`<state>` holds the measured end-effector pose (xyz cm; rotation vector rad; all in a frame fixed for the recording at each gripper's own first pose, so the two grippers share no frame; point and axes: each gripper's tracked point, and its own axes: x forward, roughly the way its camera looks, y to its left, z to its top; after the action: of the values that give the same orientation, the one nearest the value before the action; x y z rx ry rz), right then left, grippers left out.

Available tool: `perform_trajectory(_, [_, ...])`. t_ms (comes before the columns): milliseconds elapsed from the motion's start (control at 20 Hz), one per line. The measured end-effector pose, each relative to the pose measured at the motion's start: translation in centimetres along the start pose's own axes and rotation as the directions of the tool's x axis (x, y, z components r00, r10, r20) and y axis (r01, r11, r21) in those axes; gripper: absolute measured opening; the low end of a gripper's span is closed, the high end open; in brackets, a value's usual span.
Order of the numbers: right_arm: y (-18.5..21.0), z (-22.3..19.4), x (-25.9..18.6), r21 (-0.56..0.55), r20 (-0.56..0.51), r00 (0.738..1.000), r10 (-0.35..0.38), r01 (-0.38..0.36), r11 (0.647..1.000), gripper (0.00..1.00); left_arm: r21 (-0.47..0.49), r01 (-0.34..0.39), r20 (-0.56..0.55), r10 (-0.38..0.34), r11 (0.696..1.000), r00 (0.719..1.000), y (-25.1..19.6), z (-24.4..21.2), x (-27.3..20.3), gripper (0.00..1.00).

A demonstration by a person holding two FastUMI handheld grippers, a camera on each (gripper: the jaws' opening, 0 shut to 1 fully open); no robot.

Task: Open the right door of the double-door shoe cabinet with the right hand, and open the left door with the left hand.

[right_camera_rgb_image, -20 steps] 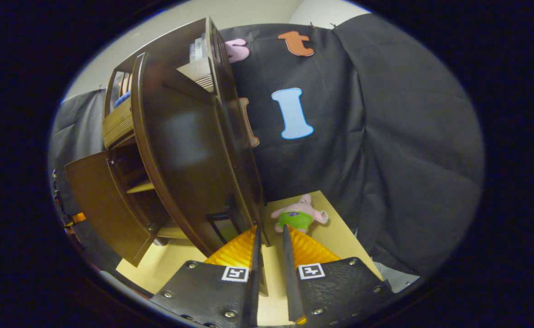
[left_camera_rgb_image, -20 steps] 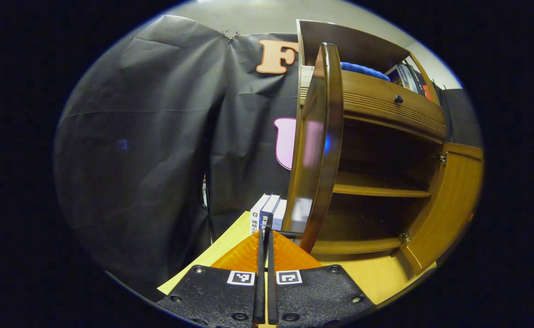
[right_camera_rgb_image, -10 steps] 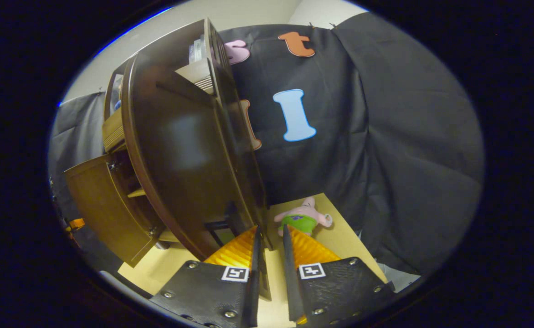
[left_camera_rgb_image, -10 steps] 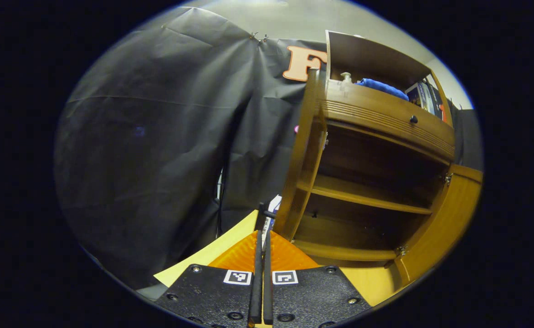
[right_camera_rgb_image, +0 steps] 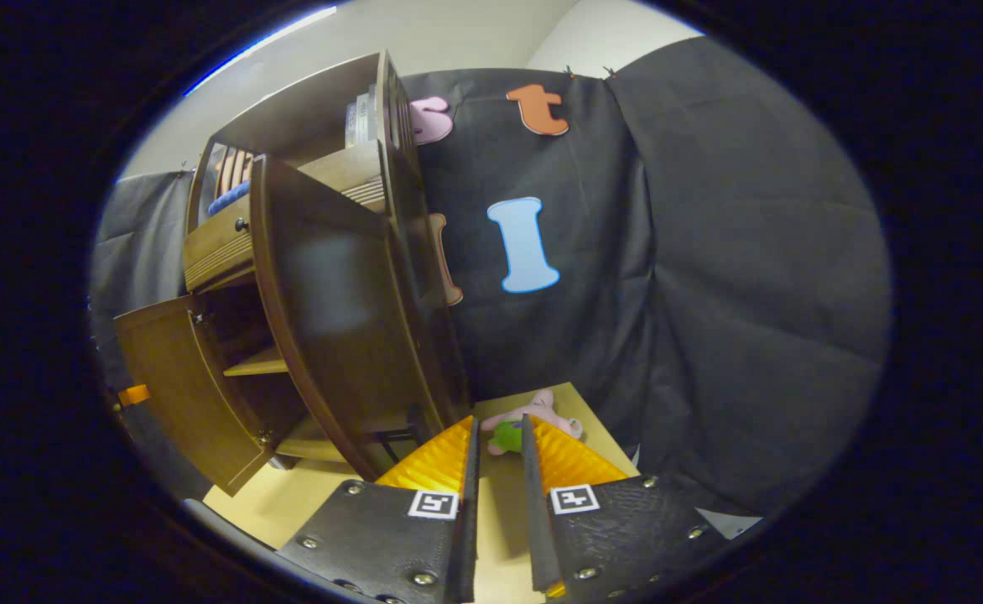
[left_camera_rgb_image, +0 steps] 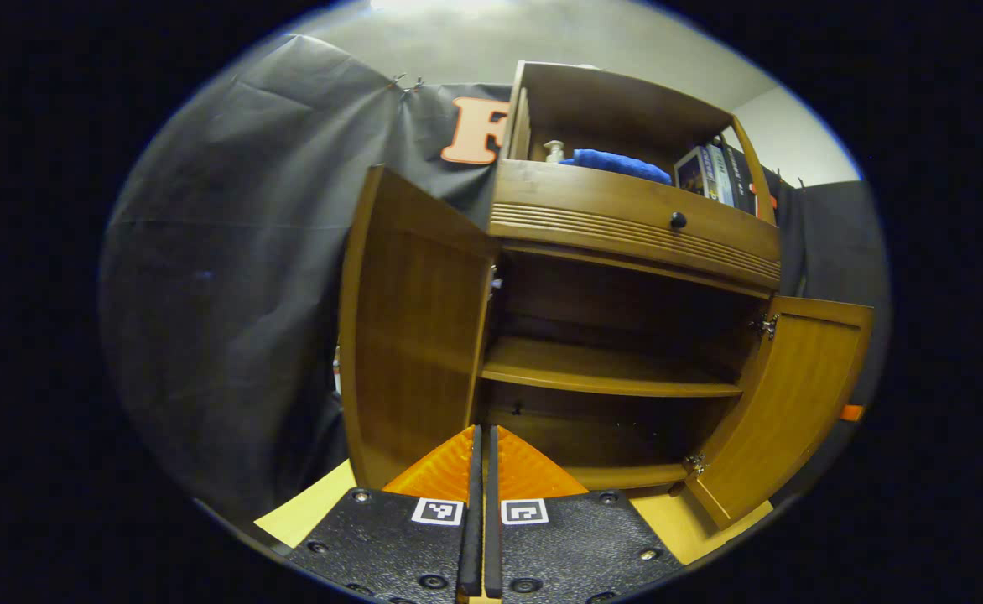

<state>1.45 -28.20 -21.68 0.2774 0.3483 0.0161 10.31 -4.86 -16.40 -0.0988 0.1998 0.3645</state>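
Note:
The wooden shoe cabinet (left_camera_rgb_image: pixel 634 226) stands with both doors swung out. In the left gripper view the left door (left_camera_rgb_image: pixel 412 327) is wide open just beyond my left gripper (left_camera_rgb_image: pixel 481 436), whose fingers are pressed together with nothing between them. The right door (left_camera_rgb_image: pixel 793 403) hangs open at the far side, and the two inner shelves (left_camera_rgb_image: pixel 609 373) are bare. In the right gripper view the right door (right_camera_rgb_image: pixel 332 319) shows its dark outer face, with its black handle (right_camera_rgb_image: pixel 403 419) low down. My right gripper (right_camera_rgb_image: pixel 498 432) sits right of that handle, narrowly open and holding nothing.
A drawer with a black knob (left_camera_rgb_image: pixel 678 221) runs above the doors. The top shelf holds a blue cloth (left_camera_rgb_image: pixel 617 162), a bottle and books. A pink and green plush toy (right_camera_rgb_image: pixel 525 418) lies on the yellow table (right_camera_rgb_image: pixel 290 503) beyond my right fingertips.
The left door swung from edge-on to wide open, and my left gripper came off it and drew back. My right gripper pulled slightly away from the right door.

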Motion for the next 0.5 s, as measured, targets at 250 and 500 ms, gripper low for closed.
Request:
perform_trajectory(250, [3.2, 3.5, -2.9, -0.017, 0.081, 0.996, 0.033, -0.032, 0.999, 0.25, 0.033, 0.060, 0.024, -0.061, 0.998, 0.998, -3.5, 1.0, 1.9, 0.03])
perform_trajectory(500, [7.8, 5.4, -4.8, -0.026, 0.135, 0.986, 0.097, -0.094, 0.995, 0.25, 0.043, 0.111, 0.006, -0.111, 0.993, 0.994, -6.3, 1.2, 3.1, 0.03])
